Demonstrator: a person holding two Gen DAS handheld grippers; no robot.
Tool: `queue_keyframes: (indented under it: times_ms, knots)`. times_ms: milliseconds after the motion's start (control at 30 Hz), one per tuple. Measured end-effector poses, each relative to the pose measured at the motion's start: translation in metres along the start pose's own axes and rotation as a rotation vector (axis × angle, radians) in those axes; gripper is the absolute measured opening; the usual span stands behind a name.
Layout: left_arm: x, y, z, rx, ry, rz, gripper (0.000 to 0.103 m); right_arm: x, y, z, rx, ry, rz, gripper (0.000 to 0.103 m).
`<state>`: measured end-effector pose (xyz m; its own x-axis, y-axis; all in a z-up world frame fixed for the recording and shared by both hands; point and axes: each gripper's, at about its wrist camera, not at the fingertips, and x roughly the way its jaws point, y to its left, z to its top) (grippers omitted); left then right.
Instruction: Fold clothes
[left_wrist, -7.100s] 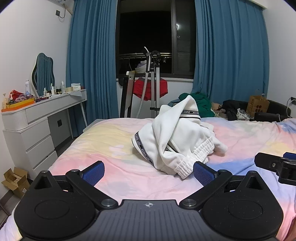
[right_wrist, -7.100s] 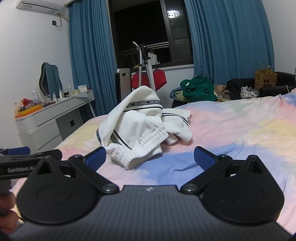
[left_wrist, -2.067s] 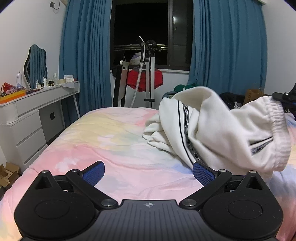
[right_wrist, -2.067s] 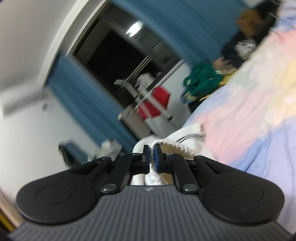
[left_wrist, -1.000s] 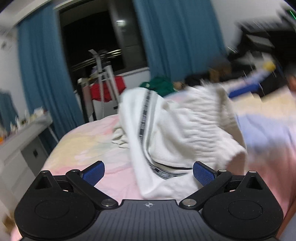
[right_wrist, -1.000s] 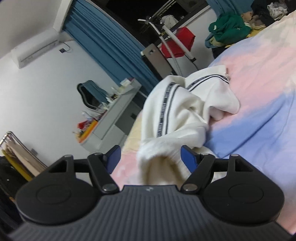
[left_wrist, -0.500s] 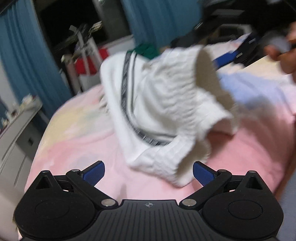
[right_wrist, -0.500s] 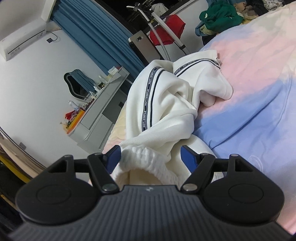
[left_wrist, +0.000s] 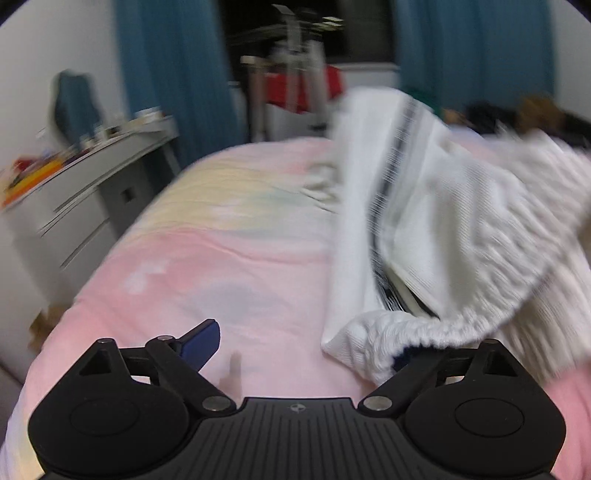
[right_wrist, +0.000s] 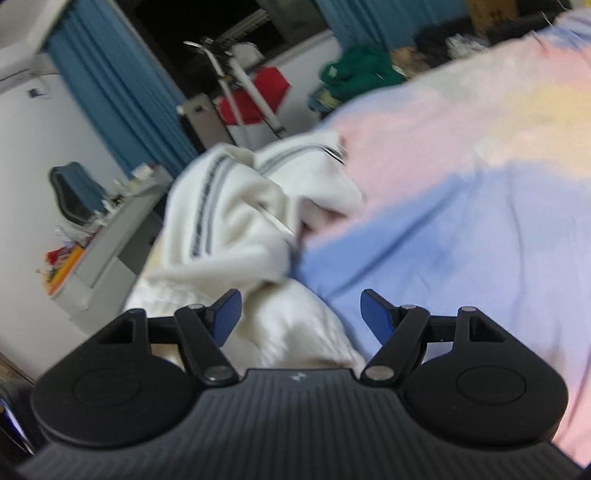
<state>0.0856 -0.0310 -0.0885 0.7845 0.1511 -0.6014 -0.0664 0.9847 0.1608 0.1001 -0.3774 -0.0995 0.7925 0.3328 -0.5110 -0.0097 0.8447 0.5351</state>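
white sweatpants (left_wrist: 436, 229) crumpled mid-bed (left_wrist: 229, 266), unfolded; left tongs (left_wrist: 303, 343) closing toward ribbed cuff, not clamped; right tongs (right_wrist: 301, 314) apart over cloth; folding not begun.

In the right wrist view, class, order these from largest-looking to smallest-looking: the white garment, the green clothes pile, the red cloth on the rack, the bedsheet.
1. bedsheet
2. white garment
3. and 4. red cloth and green clothes pile look about alike; both are far and blurred, so I won't rank them.
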Motion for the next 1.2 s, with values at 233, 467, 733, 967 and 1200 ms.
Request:
queue_keyframes:
  times_ms: [233, 467, 733, 967, 1200]
  knots:
    - [-0.009, 0.044, 0.052, -0.006, -0.096, 0.145, 0.090, -0.007, -0.002, -0.008, 0.011, -0.008, 0.025, 0.074]
    - [0.013, 0.056, 0.101, 0.120, -0.168, 0.152, 0.091, -0.002, 0.005, -0.012, -0.013, 0.005, 0.074, 0.074]
    - [0.082, 0.081, 0.082, 0.085, -0.083, 0.095, 0.090, 0.021, 0.036, -0.024, -0.159, 0.102, 0.174, 0.074]
    - [0.084, 0.082, 0.079, 0.127, -0.089, 0.063, 0.090, 0.029, 0.065, -0.044, -0.344, 0.171, 0.211, 0.074]
    - [0.071, 0.079, 0.064, 0.162, -0.061, 0.024, 0.093, 0.038, 0.054, -0.048, -0.349, 0.183, -0.005, 0.074]
